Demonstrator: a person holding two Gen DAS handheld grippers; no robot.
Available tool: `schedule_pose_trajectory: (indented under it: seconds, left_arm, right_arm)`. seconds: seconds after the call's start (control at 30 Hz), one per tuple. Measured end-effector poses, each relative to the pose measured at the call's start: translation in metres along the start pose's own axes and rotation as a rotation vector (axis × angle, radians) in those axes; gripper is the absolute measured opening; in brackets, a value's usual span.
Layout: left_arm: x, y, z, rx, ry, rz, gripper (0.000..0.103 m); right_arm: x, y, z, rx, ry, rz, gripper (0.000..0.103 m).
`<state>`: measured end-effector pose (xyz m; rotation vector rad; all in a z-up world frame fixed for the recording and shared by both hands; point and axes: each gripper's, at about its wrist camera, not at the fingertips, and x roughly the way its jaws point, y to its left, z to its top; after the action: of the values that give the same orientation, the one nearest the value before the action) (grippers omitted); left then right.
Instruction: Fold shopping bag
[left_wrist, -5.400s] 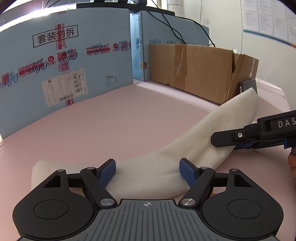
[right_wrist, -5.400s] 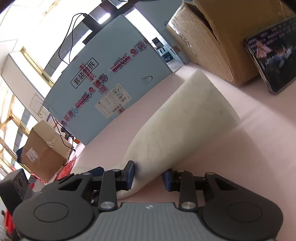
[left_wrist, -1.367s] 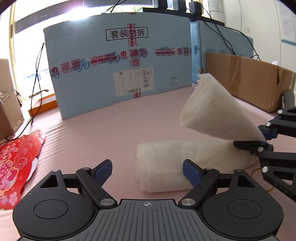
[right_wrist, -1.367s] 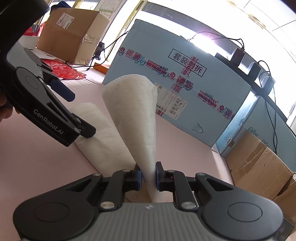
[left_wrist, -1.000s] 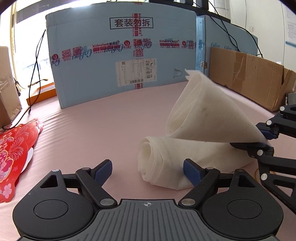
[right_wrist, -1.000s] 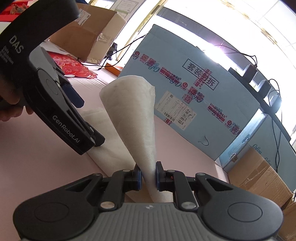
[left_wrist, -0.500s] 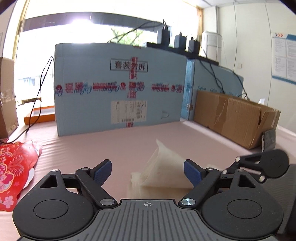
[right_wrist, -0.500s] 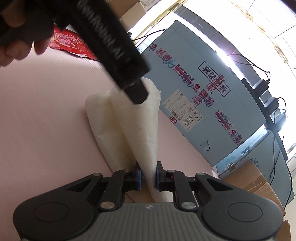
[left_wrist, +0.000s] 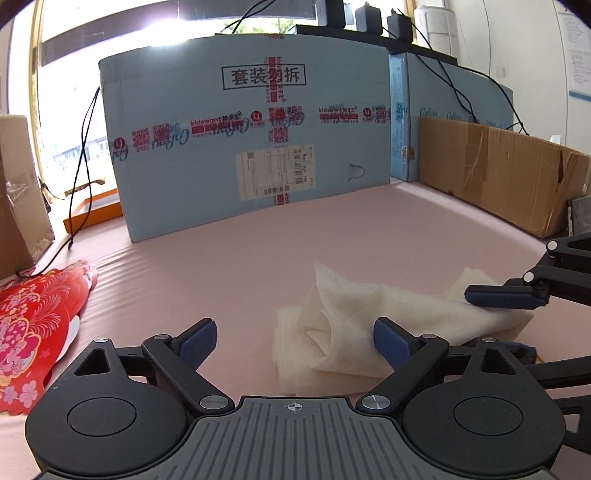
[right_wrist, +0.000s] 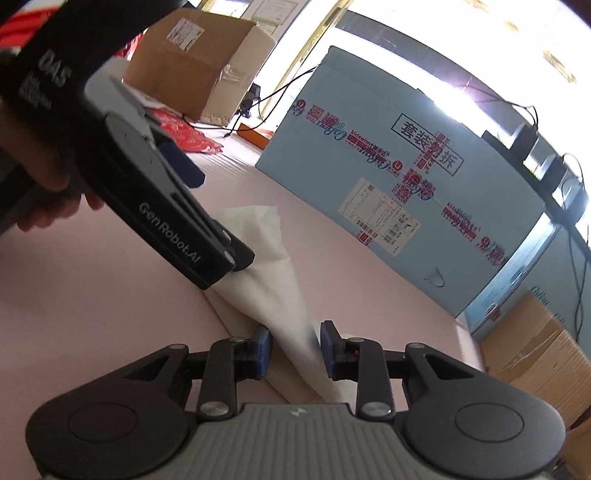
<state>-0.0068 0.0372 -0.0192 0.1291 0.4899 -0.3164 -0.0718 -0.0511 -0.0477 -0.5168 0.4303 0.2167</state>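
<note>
The white shopping bag lies rolled and partly folded on the pink table surface, in the lower centre-right of the left wrist view. Its rolled end faces the camera, just left of the right-hand pad of the left gripper.

Left gripper: jaws spread wide apart, gripping nothing. The bag's near end sits in the gap between the fingers, close to the right-hand one.

Right gripper: jaws parted, with a narrow fold of the bag standing between the pads. In the right wrist view a gap shows on each side of the fabric, so the pads are not clamped on it. In the left wrist view, one blue pad rests on top of the bag at the right edge of the frame.

A blue printed carton stands behind the bag at upper centre. A red patterned item lies at lower left.
</note>
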Motion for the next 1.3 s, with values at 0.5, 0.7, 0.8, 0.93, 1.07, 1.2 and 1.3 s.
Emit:
schedule_pose_trajectory:
  seconds: [0.5, 0.7, 0.8, 0.93, 1.07, 1.2, 1.3]
  left_arm:
    - [-0.009, -0.009, 0.005, 0.062, -0.03, 0.024, 0.095]
    - [0.009, -0.011, 0.007, 0.078, 0.021, -0.009, 0.094]
    - [0.01, -0.006, 0.007, 0.054, 0.026, -0.053, 0.084]
    - [0.012, -0.003, 0.005, 0.033, 0.035, -0.102, 0.072]
    - [0.011, 0.002, 0.003, -0.008, 0.043, -0.156, 0.066]
    - [0.003, 0.003, -0.001, -0.025, 0.052, -0.182, 0.063]
    - [-0.007, -0.006, -0.008, -0.001, 0.071, -0.214, 0.063]
  right_arm:
    - [0.005, -0.072, -0.027, 0.487, 0.026, 0.299, 0.02]
    - [-0.005, -0.071, -0.03, 0.492, -0.02, 0.313, 0.025]
    - [-0.026, -0.08, -0.036, 0.525, -0.076, 0.317, 0.042]
    - [-0.024, -0.098, -0.049, 0.643, 0.001, 0.253, 0.049]
    - [-0.002, -0.12, -0.072, 0.906, 0.046, 0.426, 0.047]
    - [0.015, -0.127, -0.078, 0.992, 0.055, 0.445, 0.033]
    - [0.023, -0.139, -0.074, 0.979, 0.063, 0.355, 0.024]
